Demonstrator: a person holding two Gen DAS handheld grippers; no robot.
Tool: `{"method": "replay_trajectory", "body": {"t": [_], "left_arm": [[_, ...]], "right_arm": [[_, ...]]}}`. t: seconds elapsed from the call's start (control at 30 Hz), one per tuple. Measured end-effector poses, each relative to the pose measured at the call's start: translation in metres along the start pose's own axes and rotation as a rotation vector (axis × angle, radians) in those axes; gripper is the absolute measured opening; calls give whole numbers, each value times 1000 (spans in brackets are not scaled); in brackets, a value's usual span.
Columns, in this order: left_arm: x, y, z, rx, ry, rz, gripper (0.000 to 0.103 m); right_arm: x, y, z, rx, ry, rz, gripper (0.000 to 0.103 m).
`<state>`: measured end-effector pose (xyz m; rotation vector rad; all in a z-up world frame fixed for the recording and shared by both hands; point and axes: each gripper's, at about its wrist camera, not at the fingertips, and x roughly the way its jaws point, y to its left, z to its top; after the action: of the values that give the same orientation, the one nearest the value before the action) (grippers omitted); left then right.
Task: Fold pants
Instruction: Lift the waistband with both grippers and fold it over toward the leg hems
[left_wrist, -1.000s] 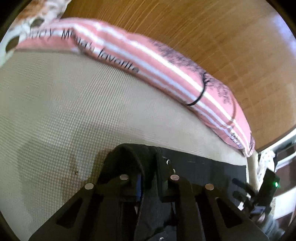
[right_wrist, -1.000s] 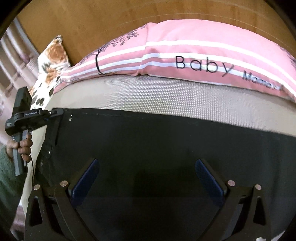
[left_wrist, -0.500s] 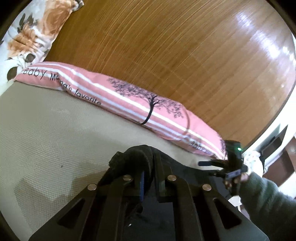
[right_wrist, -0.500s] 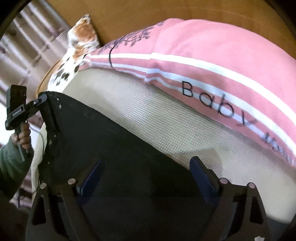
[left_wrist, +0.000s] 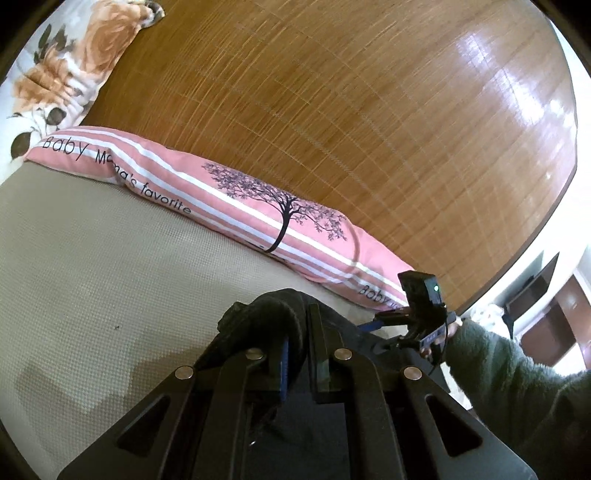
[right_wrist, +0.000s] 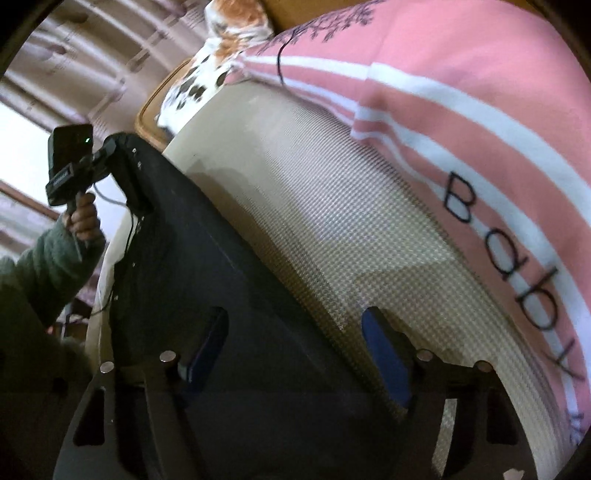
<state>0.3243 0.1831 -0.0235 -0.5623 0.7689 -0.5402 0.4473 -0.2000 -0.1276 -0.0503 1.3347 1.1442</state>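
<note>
The left hand-held gripper has its two fingers drawn narrow together, and a thick bunch of the black pants is pinched between them. The bunch rises over the fingertips at 12 o'clock from them, lifted above the beige mat that covers the bed.

In the right wrist view, the same left hand-held gripper appears at 10 o'clock, held by a hand in a green fleece sleeve, and it carries one corner of the pants up in the air. From this corner the black cloth runs down as a wide, flat sheet toward 6 o'clock.

The right hand-held gripper stands wide, with a blue pad on each finger. The left finger is over the black cloth and the right finger is over the mat, so the edge of the pants passes between them. I cannot tell if any finger touches the cloth.

In the left wrist view the right hand-held gripper is at 3 o'clock, just beside the far part of the pants.

A pink striped pillow with a tree print lies along the far edge of the mat, touching it. A floral pillow is at 10 o'clock, and a wooden headboard stands behind both.
</note>
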Motion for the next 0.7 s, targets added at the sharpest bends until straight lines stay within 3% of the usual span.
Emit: {"method": "replay_trajectory", "body": {"t": [0.07,0.2,0.37,0.57,0.7], "left_arm": [[1,1,1,-4,1,7,8],[6,7,3,-15,6,28,8],[17,16,4,-29,17,69,8],[32,24,5,-25,26,146,8],[34,18,4,36,25,189,8]], "right_arm": [[-1,-3,-4,-11,27,27,50],[-9,-11,-22,-10,66,13,39],[-20,-18,-39,32,46,-55,17],[-25,9,-48,24,-13,-254,10],[-43,41,-62,81,-116,-386,9]]}}
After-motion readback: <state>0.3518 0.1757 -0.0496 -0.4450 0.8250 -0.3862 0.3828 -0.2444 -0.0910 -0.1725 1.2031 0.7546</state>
